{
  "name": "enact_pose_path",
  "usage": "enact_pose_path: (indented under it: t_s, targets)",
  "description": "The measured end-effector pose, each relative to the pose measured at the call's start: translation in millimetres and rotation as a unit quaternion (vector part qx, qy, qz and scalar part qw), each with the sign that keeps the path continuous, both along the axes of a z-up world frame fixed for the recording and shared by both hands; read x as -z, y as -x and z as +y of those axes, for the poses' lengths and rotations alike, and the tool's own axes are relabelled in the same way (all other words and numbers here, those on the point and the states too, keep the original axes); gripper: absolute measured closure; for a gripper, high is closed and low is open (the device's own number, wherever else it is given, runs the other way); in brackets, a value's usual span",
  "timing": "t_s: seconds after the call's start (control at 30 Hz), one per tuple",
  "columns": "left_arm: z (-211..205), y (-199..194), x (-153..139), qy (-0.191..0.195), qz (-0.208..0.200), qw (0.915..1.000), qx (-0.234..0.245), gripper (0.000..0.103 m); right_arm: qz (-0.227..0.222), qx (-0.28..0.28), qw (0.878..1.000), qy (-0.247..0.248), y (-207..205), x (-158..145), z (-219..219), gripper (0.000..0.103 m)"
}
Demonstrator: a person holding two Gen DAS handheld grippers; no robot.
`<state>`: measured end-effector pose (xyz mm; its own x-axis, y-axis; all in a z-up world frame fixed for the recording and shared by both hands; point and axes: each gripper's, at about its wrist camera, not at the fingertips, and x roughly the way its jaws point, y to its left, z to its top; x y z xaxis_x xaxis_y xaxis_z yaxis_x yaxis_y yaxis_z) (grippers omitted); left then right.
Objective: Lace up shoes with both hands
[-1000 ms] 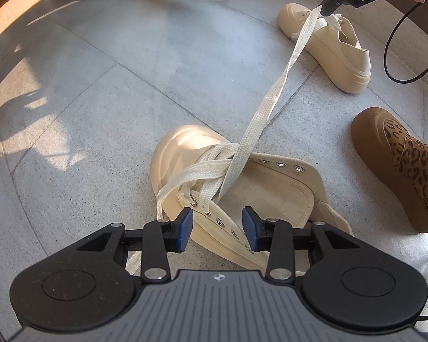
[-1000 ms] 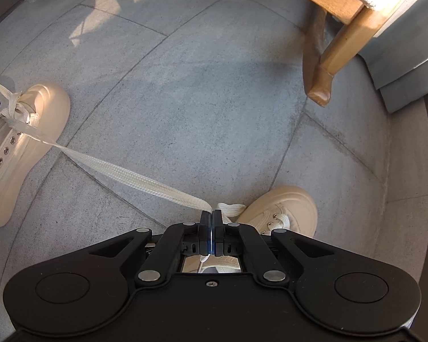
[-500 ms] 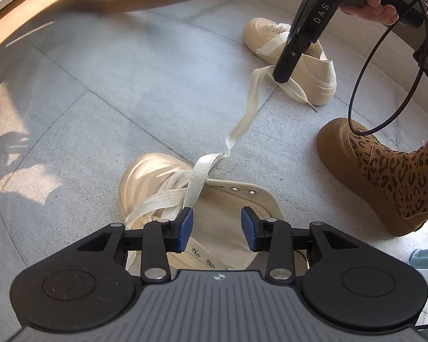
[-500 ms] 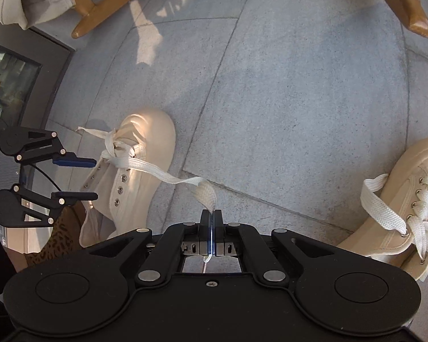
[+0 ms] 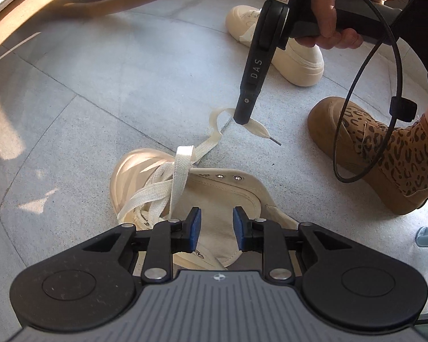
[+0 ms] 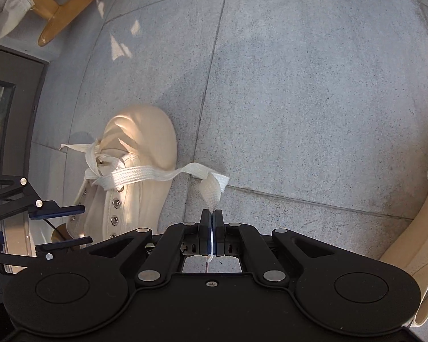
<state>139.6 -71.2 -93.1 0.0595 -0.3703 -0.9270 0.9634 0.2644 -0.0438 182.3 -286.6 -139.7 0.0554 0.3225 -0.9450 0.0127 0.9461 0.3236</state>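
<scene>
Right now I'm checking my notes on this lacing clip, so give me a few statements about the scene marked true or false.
1. The right tool is shut on the lace. True.
2. The left tool grips the lace's other end. False: its pads are apart over the shoe, with no lace between them.
3. Some eyelets on that shoe are unlaced. True.
4. The lace runs taut from shoe to right tool. False: it sags in a loose curl.
5. A leopard-print shoe stands beside the cream one. True.

Sunlit grey stone floor (image 6: pixel 299 85) — wooden chair legs (image 6: pixel 62 14).
</scene>
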Motion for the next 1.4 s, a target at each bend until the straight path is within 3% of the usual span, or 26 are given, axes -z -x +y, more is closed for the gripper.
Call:
enact_pose_path:
  t_s: [0.2,0.3,0.37,0.43,0.5,0.53,0.63,0.67,0.73,0.77,0.97,1.13,1.23,1.3,1.37,1.4]
  targets:
    - [4,1,-1,0.002,-0.003,1.0000,-0.004,0.080,0.006,-0.044,0.997,0.066,6,18,0,0.097]
    - [5,2,-2,0.004,-0.003,1.0000,-0.006,0.080,-0.020,-0.099,0.990,0.097,8,13,5,0.088]
    - [5,2,-2,0.004,-0.004,1.0000,-0.007,0.080,-0.042,-0.182,0.974,0.129,12,8,16,0.077]
    - [5,2,-2,0.005,-0.003,1.0000,-0.008,0.080,-0.063,-0.269,0.948,0.157,20,3,30,0.072]
    - [5,2,-2,0.005,-0.003,1.0000,-0.008,0.080,-0.082,-0.350,0.916,0.179,30,0,43,0.071]
    - [5,2,-2,0.005,-0.004,1.0000,-0.007,0.080,-0.096,-0.403,0.892,0.180,38,-1,50,0.071]
    - [5,2,-2,0.005,-0.005,1.0000,-0.006,0.080,-0.142,-0.568,0.788,0.192,69,0,67,0.071]
    - [5,2,-2,0.005,-0.005,1.0000,-0.006,0.080,-0.158,-0.621,0.742,0.198,81,3,69,0.071]
    - [6,2,-2,0.005,-0.005,1.0000,-0.007,0.079,-0.178,-0.697,0.664,0.204,97,11,71,0.071]
    - [6,2,-2,0.005,-0.005,1.0000,-0.006,0.079,-0.179,-0.720,0.639,0.203,101,16,71,0.071]
    - [8,3,-2,0.007,-0.006,0.9999,-0.006,0.079,-0.163,-0.778,0.579,0.182,102,36,68,0.073]
    - [8,3,-2,0.007,-0.007,0.9999,-0.007,0.079,-0.161,-0.780,0.582,0.166,93,38,72,0.074]
    - [8,3,-2,0.007,-0.006,0.9999,-0.008,0.079,-0.154,-0.776,0.591,0.155,85,36,75,0.079]
    - [8,4,-1,0.005,-0.007,0.9999,-0.006,0.079,-0.143,-0.769,0.606,0.145,75,35,77,0.080]
    - [7,4,-1,0.004,-0.007,1.0000,-0.005,0.079,-0.124,-0.754,0.632,0.126,60,34,81,0.083]
    - [7,4,-1,0.003,-0.007,1.0000,-0.005,0.079,-0.122,-0.750,0.639,0.120,54,33,82,0.085]
